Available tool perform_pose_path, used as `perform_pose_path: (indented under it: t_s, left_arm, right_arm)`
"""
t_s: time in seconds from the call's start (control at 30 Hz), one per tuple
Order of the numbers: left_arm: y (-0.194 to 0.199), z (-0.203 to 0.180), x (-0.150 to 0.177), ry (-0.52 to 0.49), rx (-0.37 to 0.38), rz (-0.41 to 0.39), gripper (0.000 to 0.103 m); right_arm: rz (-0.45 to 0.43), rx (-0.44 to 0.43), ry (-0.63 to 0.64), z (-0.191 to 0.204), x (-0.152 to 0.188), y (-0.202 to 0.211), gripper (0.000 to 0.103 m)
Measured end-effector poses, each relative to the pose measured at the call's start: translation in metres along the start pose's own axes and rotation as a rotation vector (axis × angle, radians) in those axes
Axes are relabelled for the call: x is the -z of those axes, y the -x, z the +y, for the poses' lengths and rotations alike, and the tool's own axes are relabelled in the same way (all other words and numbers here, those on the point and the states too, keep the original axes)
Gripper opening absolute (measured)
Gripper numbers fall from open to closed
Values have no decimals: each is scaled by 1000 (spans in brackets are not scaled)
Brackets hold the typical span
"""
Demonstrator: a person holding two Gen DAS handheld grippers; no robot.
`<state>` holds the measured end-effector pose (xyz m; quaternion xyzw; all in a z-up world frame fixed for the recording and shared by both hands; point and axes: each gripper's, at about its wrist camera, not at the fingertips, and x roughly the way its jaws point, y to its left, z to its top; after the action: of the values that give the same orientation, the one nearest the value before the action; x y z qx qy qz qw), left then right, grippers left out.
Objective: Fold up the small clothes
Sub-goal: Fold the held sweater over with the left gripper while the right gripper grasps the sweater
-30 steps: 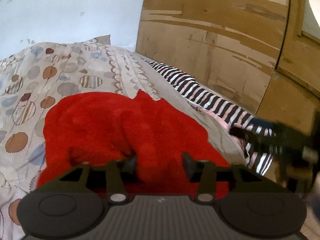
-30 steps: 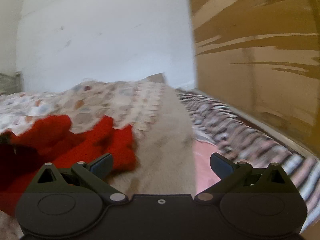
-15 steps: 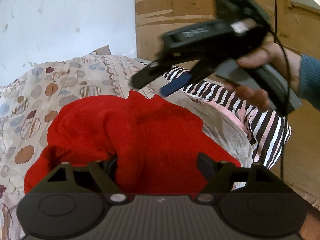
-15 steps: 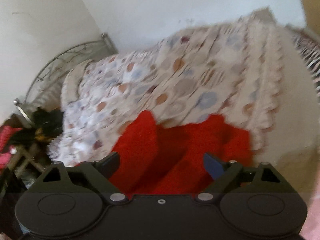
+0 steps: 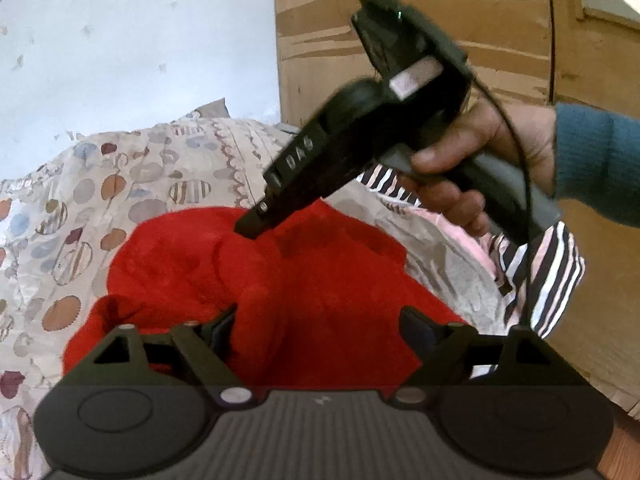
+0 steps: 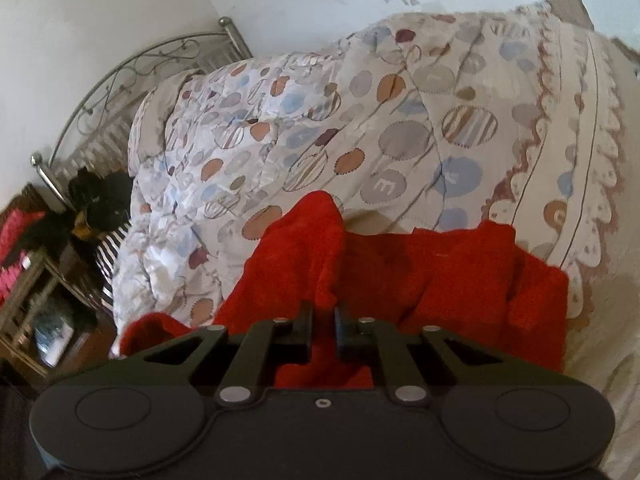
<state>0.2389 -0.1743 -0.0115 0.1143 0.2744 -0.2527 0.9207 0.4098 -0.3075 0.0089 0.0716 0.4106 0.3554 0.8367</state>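
- Two grippers on one red garment, which lies crumpled on the patterned bedspread, filling centre and lower centre of both frames.
- My right gripper: fingers drawn narrow with red cloth bunched between them, so I read it as pinching a fold. In the left wrist view, right gripper comes down from upper right, tip buried in the cloth at frame centre; the actual pinch isn't visible there.
- My left gripper: fingers spread wide, holding nothing. Garment sits straight ahead, low in frame, bulging up between the fingers; the left finger looks to be touching the fabric, contact not certain.
- Key relation: the cloth's long run seems to go lower left to right across the left wrist frame, roughly crosswise to my left fingers. Left gripper is at the near hem, right one at the far ridge.
- Judgement: next I'd close the left on the near edge; can't tell which part is sleeve or hem.
- Only the left wrist view shows the person's hand, striped cloth at right, and wooden panel.
- Only the right wrist view shows the metal headboard upper left, the clutter at far left, and the raised red flap.
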Motion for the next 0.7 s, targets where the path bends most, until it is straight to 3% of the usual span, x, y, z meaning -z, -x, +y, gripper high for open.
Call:
perform_pose_path:
  t_s: [0.2, 0.33, 0.53, 0.6, 0.7]
  left_arm:
    - [51, 14, 6, 46, 2, -65, 95]
    - [79, 33, 12, 86, -53, -114, 98]
    - [71, 70, 22, 58, -142, -119, 102]
    - [62, 83, 24, 37, -113, -98, 101]
    - [48, 100, 29, 54, -11, -68, 96]
  right_arm:
    - [-16, 35, -11, -5, 7, 3, 9]
    - [-30, 46, -36, -10, 12, 2, 9]
    - [-33, 59, -63, -11, 17, 1, 10]
    - [-37, 62, -65, -10, 17, 1, 10]
    - [-41, 66, -77, -10, 16, 2, 12]
